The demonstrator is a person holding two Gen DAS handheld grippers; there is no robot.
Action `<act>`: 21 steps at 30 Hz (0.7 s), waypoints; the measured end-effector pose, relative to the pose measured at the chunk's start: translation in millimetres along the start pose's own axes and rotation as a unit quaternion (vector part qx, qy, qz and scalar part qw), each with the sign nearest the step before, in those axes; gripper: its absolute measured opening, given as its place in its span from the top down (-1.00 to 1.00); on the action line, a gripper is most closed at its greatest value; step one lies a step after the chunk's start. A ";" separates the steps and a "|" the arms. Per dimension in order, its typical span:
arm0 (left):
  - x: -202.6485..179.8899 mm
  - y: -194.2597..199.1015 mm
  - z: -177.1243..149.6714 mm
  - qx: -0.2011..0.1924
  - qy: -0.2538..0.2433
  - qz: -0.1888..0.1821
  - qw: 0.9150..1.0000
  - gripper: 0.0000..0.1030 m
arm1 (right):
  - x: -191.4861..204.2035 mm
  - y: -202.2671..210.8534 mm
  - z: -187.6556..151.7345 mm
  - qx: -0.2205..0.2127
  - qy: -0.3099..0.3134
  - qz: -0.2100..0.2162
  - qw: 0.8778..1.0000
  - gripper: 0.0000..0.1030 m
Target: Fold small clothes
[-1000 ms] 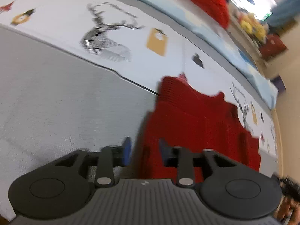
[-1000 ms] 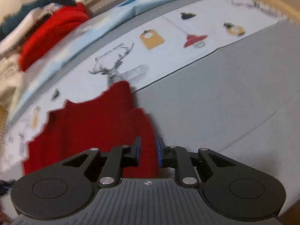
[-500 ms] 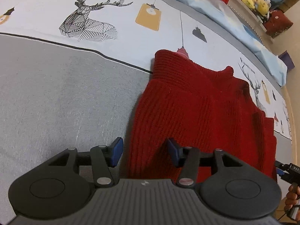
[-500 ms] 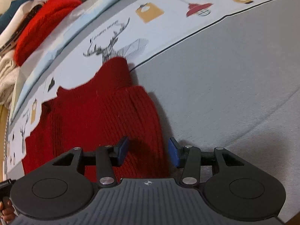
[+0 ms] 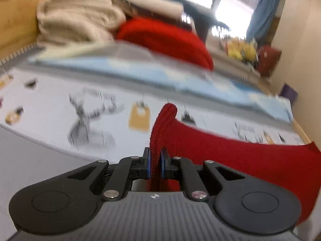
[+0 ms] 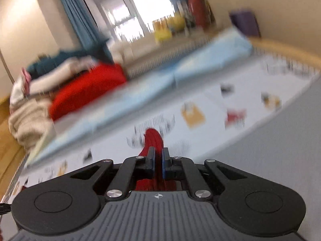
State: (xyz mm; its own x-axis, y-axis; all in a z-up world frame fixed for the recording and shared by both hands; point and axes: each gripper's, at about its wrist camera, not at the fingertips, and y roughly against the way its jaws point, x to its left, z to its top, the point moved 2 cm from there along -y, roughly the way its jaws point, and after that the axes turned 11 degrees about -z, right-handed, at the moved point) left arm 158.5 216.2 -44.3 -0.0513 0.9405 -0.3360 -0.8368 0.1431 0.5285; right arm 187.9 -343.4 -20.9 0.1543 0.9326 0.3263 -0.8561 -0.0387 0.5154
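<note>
**Both claws clamped on the red knit**

Up off the printed bedsheet (image 5: pixel 50 100), the red knitted sweater (image 5: pixel 230 152) hangs stretched between two grips. Left gripper (image 5: pixel 154 163) pinches one ribbed edge tight; right gripper (image 6: pixel 158 165) is likewise closed on the other edge (both views blurred). Behind, folded clothes (image 5: pixel 80 22) sit piled.

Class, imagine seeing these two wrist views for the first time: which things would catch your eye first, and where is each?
The red knitted garment stands out first, pinched low and central by the left gripper and, in the other view, by the right gripper. Behind it a pile of folded clothes sits at the far edge of the printed sheet.
</note>
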 end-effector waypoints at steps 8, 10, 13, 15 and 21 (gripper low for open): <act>30.2 -51.3 -18.4 0.129 0.100 0.014 0.987 0.55 | 17.4 -57.2 -13.4 0.070 0.024 -0.083 0.994 0.51; 41.5 -46.0 -27.7 0.157 0.128 0.003 0.979 0.40 | 7.3 -74.5 -30.8 0.152 0.016 -0.123 0.981 0.47; 51.5 -38.5 -44.1 0.208 0.160 -0.030 0.964 0.21 | 1.1 -74.1 -47.5 0.217 0.005 -0.104 0.971 0.23; 55.6 -33.6 -57.4 0.243 0.157 -0.036 0.957 0.20 | -1.0 -65.9 -55.5 0.242 0.015 -0.081 0.967 0.10; 58.4 -13.8 -87.5 0.284 0.139 -0.053 0.947 0.23 | -14.0 -43.6 -84.5 0.302 0.052 -0.084 0.948 0.10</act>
State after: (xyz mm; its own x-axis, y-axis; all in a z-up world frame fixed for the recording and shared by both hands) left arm 119.4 242.1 -139.4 -0.1907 0.8056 -0.5609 -0.4214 0.4489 0.7880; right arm 181.3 -324.5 -114.8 0.1865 0.9730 0.1361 -0.3802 -0.0563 0.9232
